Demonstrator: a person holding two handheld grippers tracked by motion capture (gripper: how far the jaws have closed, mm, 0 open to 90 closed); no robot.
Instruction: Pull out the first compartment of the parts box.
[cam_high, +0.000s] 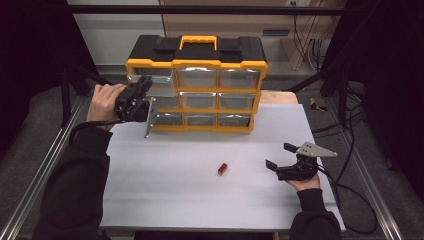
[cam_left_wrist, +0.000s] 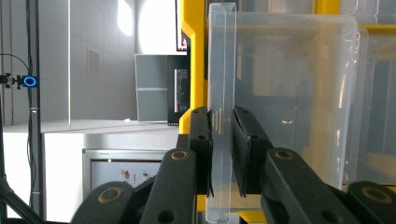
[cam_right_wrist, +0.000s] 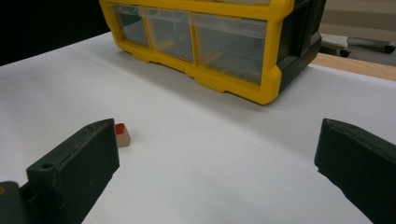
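White sheeting covers the table (cam_high: 200, 200), with dark floor and metal rails around it. At the left, the left gripper (cam_high: 145, 86) is clamped on the front lip of a clear drawer (cam_left_wrist: 280, 93) in the left column of the yellow-and-black organizer (cam_high: 197, 82), its jaws pressing that lip from both sides. Near the table's middle lies a small red block (cam_high: 223, 169), apart from both grippers. At the right, the right gripper (cam_high: 280, 156) rests near the table with its jaws spread wide and nothing between them.
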